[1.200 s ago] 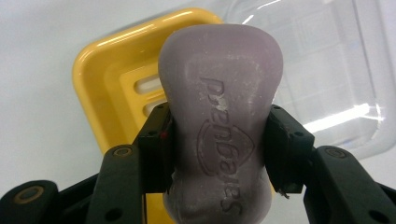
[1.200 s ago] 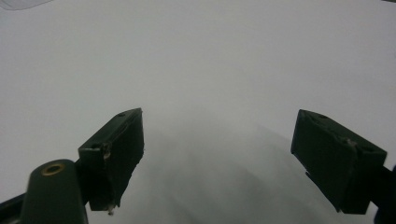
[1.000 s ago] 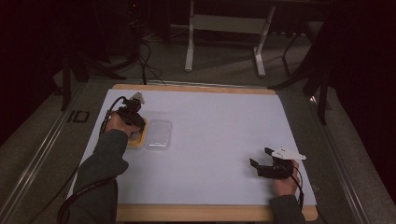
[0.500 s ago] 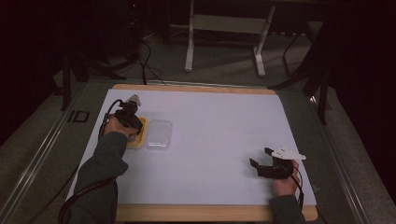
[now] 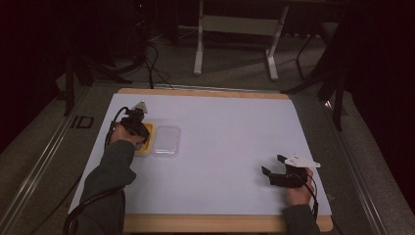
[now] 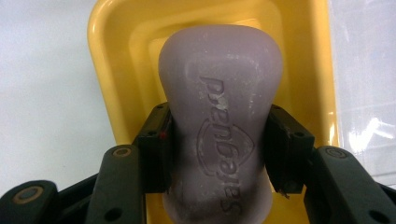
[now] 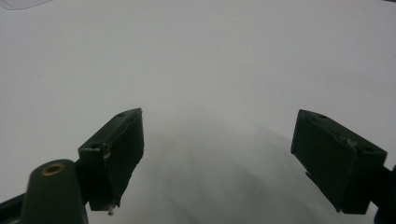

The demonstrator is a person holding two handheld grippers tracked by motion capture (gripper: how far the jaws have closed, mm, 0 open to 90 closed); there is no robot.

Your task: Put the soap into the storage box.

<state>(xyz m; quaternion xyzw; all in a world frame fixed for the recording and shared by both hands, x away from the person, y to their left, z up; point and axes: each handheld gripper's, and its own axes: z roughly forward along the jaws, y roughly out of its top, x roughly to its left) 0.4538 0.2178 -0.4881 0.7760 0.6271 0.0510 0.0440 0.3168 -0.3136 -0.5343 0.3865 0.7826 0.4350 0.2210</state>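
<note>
Left gripper (image 6: pixel 219 154) clamps the purple soap bar (image 6: pixel 219 93) over the yellow dish (image 6: pixel 121 70).

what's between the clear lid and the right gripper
Nothing: in the high view, just bare white table stretches from the clear lid to the open right gripper.

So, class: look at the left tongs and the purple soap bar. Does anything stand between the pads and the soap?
Nothing visible does. The left tongs already close on the soap bar, a pad against each side, over the yellow soap dish.
</note>
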